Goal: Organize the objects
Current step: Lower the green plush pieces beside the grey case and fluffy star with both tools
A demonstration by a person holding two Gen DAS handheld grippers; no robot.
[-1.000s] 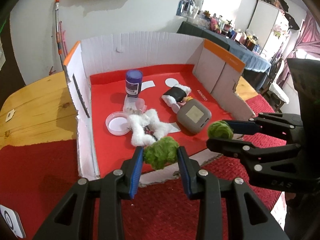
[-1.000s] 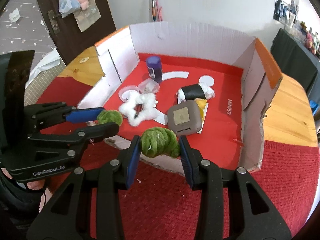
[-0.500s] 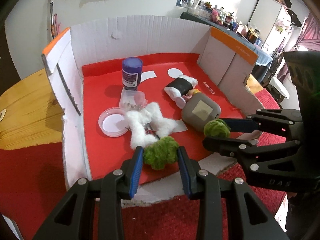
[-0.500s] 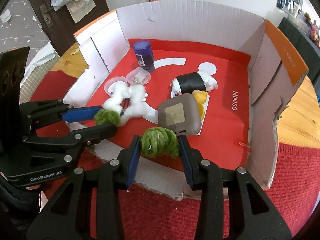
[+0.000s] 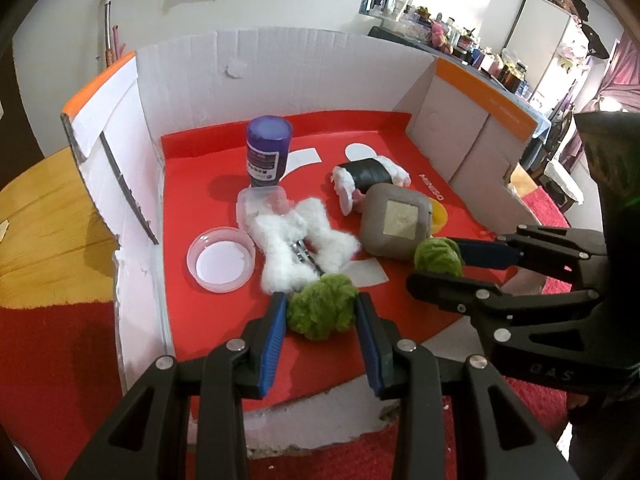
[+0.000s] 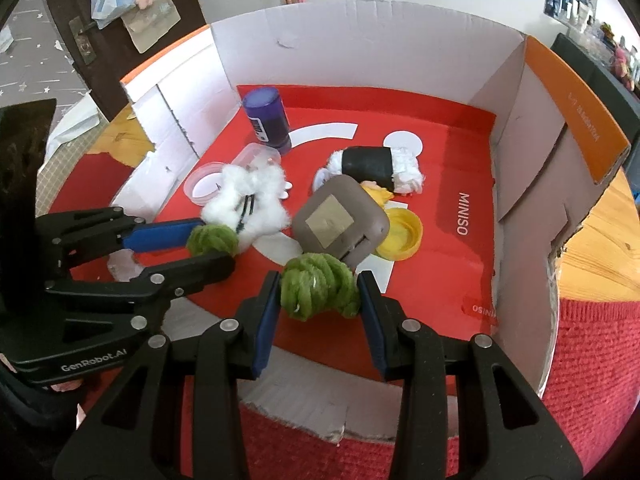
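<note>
The left gripper (image 5: pixel 322 312) is clamped on a fuzzy green yarn ball (image 5: pixel 322 310), and the right gripper (image 6: pixel 318 290) grasps a second green twisted yarn bundle (image 6: pixel 318 286). Both are held over the near part of the red-floored white cardboard box (image 6: pixel 360 40), just beside a white cotton tuft (image 5: pixel 296 236) and a grey rounded case (image 6: pixel 340 218). A purple bottle (image 5: pixel 267 150) stands upright behind, near a black-and-white sushi-roll plush (image 6: pixel 374 166)

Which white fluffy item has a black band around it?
The sushi-roll plush, lying beside the purple bottle. The white cotton clump by the round lid has no band.
</note>
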